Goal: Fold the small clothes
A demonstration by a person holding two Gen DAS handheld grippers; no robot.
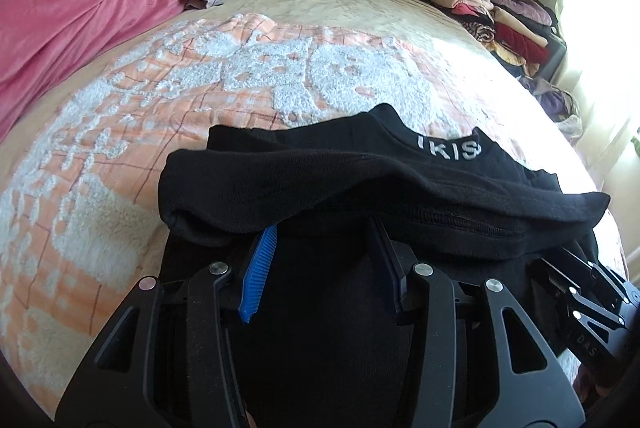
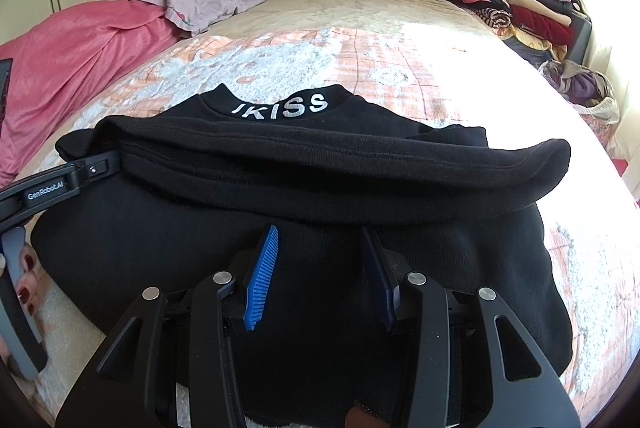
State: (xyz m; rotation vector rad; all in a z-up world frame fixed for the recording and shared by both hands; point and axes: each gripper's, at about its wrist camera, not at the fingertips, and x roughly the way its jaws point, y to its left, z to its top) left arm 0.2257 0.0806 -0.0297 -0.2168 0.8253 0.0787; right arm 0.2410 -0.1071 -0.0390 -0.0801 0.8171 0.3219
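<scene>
In the left wrist view, the black top (image 1: 380, 187) is seen on the bedspread (image 1: 120, 147), its lifted hem draped over the partly open left gripper (image 1: 320, 228); pinching cannot be told. In the right wrist view, the same holds for the right gripper (image 2: 320, 232); the hem should be carried level toward the collar (image 2: 280, 105).

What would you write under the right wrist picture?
Two grippers, right gripper and left gripper, fold a black top on a patterned bedspread.

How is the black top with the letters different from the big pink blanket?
The black top is dark with white letters at the collar; the pink blanket is plain. The top lies near, partly folded over, by the grippers; the blanket sits bunched at the bed's far left edge. Both are soft cloth on the bed.
</scene>
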